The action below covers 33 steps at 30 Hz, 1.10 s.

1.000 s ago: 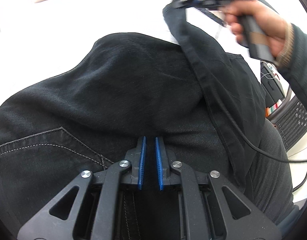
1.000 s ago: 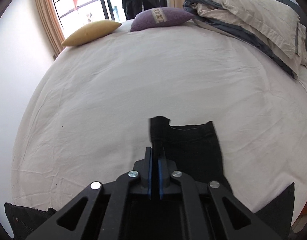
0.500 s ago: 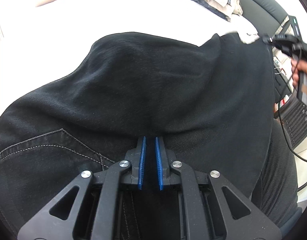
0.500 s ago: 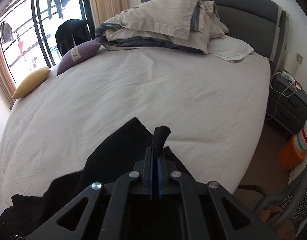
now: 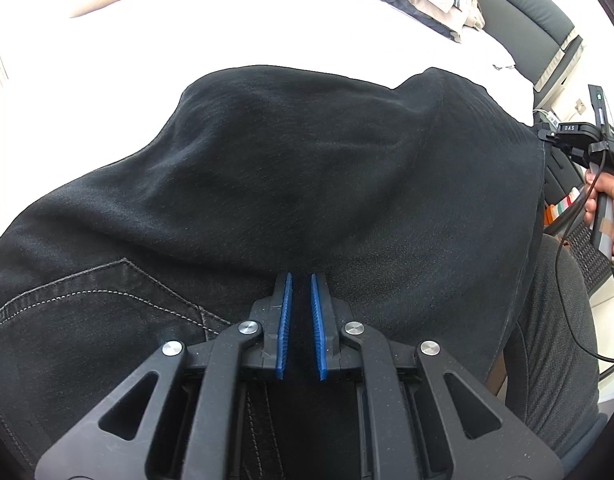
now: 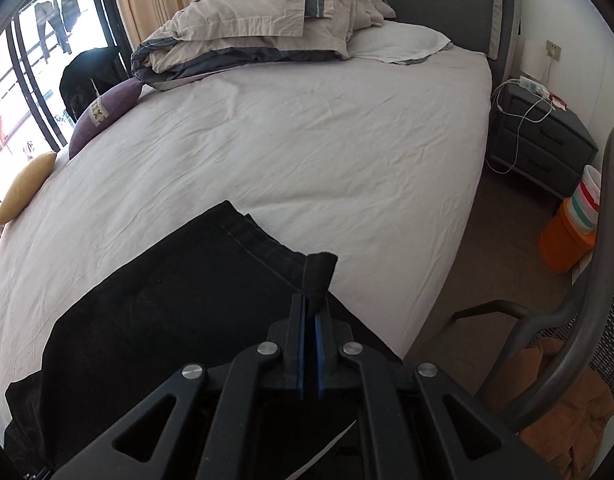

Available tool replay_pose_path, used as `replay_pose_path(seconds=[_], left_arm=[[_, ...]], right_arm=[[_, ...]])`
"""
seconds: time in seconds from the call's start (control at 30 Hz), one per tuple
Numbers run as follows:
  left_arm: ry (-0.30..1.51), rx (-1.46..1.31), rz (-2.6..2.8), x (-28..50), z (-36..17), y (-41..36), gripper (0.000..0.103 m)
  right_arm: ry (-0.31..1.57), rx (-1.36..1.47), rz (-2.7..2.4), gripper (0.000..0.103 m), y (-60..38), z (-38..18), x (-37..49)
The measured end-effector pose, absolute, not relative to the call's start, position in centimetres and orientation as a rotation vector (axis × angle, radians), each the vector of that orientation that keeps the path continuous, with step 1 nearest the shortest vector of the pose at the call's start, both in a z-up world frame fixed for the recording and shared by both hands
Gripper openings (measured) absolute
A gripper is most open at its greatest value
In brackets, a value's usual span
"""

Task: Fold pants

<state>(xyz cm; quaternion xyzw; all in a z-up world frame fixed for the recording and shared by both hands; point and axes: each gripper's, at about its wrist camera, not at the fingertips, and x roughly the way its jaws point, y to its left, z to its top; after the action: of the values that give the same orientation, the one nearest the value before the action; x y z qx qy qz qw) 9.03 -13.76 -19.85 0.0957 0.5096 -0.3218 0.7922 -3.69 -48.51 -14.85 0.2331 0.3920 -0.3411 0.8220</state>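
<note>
- Black denim, faintly grey where the light catches its weave: the pants (image 5: pixel 307 184) lie across the near side of the bed (image 6: pixel 307 140), spread over its white sheet with the near part spilling off the edge toward me.
- I judge the fold to be at an early stage: one broad layer is draped flat over the rest, its edge running straight down the right of the left wrist view, but no compact stack is made and both my grippers are clamped on cloth.
- What is left, as I read it: lay this layer down square, smooth it, then fold the length over at least once more.
- A back pocket (image 5: pixel 99 300) with pale stitching shows at lower left, so this is the seat end; in the right wrist view a hem (image 6: pixel 263 240) with a stitched band lies on the sheet.
- My left gripper (image 5: pixel 301 280) has its fingers narrow, pinching a fold of the denim near the pocket.
- My right gripper (image 6: pixel 310 300) has its fingers nearly together on a small tuft at the hem corner, which pokes up past the tips.
- My right hand (image 5: pixel 613 204) shows at the far right of the left wrist view, off the bed's edge.
- Farther out: a rumpled duvet (image 6: pixel 259 24) at the headboard, a purple cushion (image 6: pixel 103 112), a yellow cushion (image 6: pixel 25 186), a nightstand (image 6: pixel 543 136).
</note>
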Motion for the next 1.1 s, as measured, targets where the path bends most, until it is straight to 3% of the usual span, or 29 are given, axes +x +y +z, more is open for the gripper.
replay_pose_path(seconds=[0.27, 0.53, 0.7, 0.97, 1.1], left_arm=[[1.088, 0.263, -0.671, 8.8, -19.0, -14.3, 0.010], [1.078, 0.253, -0.676, 8.5, -19.2, -14.1, 0.010], [1.077, 0.257, -0.679, 8.5, -19.1, -14.0, 0.010], [1.074, 0.269, -0.675, 8.4, -19.0, -14.5, 0.010], [1.070, 0.275, -0.670, 8.2, -19.0, -14.8, 0.010]], right_arm=[[0.831, 0.515, -0.752, 0.004, -48.6, -14.8, -5.5], [0.735, 0.387, -0.705, 0.005, -46.5, -11.3, -5.8], [0.812, 0.498, -0.755, 0.005, -48.0, -14.1, -6.7], [0.712, 0.393, -0.774, 0.005, -45.7, -12.2, -7.8], [0.833, 0.410, -0.787, 0.005, -46.6, -14.8, -6.8]])
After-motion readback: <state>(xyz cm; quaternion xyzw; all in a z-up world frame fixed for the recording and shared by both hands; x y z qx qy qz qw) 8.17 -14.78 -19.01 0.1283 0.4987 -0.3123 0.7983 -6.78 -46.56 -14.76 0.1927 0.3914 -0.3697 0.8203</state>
